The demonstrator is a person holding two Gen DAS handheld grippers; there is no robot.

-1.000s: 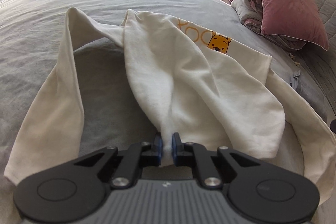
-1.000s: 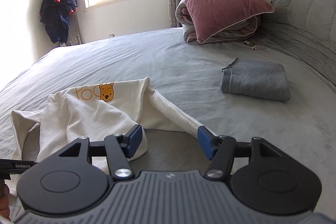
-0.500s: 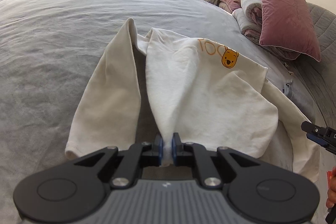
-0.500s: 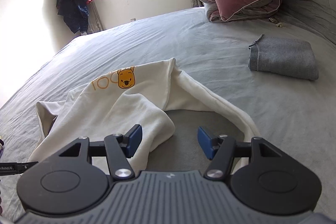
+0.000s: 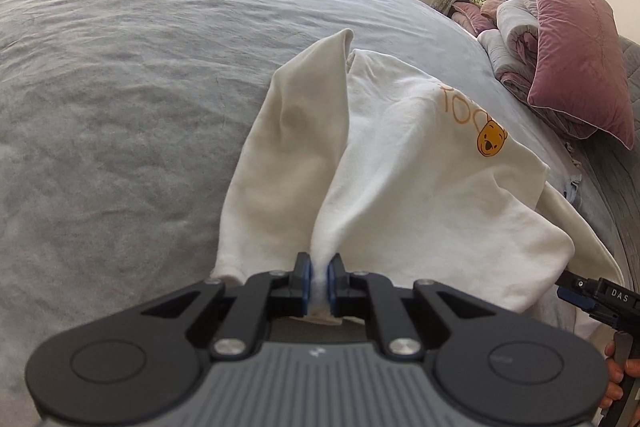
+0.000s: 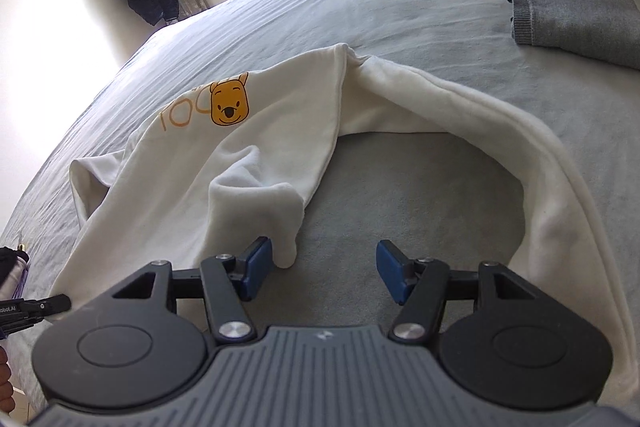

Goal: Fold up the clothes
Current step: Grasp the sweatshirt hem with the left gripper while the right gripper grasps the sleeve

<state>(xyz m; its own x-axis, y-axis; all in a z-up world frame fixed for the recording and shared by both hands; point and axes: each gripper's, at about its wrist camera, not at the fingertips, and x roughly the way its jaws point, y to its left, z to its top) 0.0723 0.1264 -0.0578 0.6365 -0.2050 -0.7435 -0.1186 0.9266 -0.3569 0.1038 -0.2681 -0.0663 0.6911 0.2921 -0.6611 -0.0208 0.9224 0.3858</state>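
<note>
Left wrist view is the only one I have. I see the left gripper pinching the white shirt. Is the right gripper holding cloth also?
Observer: No. The right gripper is open; a folded corner of the white shirt lies just by its left finger, not pinched.
Operator: What lies between its fingers?
Observer: Bare grey bed sheet, and beyond it a sleeve curves round in an arc.
Operator: Is other clothing on the bed?
Observer: Yes, a folded grey sweater lies farther back on the right, apart from the shirt.
</note>
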